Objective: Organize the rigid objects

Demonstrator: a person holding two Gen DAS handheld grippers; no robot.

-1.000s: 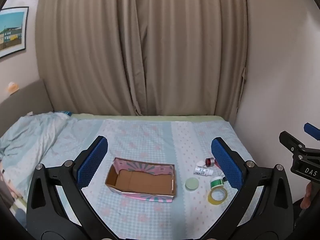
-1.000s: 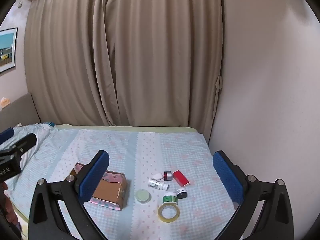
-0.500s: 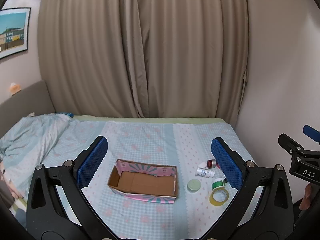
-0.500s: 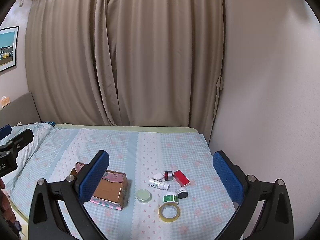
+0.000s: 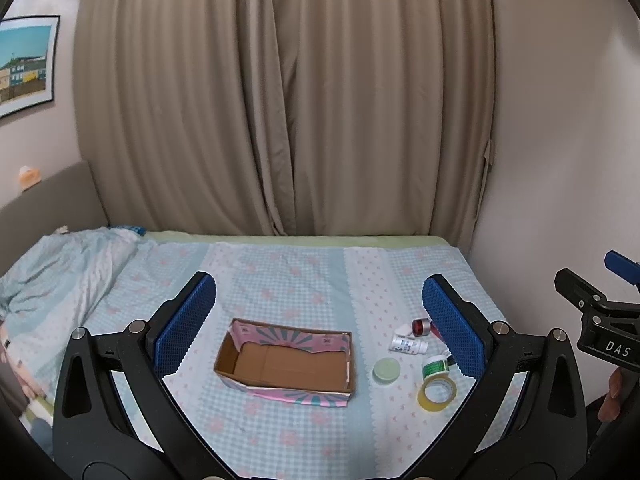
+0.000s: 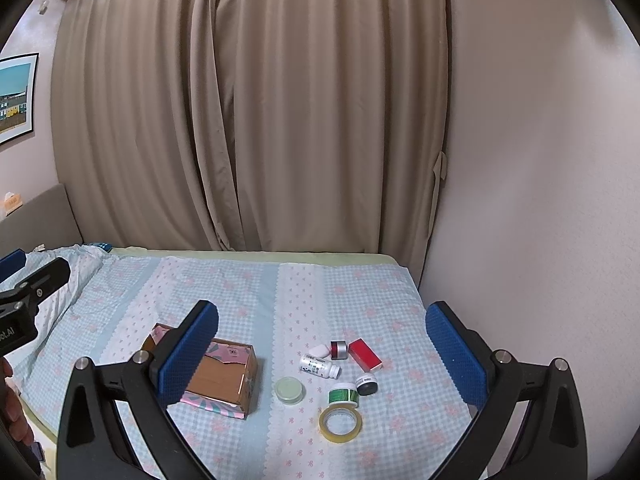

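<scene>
On the bed with its pale blue checked cover [image 6: 304, 288], an open cardboard box with pink patterned sides [image 5: 286, 362] sits empty, presumably as the bin for sorting. Just right of the box lie a round pale green lid [image 6: 289, 389], a white pill bottle on its side [image 6: 319, 365], a green-labelled jar [image 6: 343, 395], a yellow tape roll [image 6: 340, 423] and a red rectangular block [image 6: 364, 355] (one small dark-capped pot is hard to identify). Left gripper [image 5: 320, 324] and right gripper [image 6: 322, 350] hover above the box area, fingers spread wide, holding nothing.
</scene>
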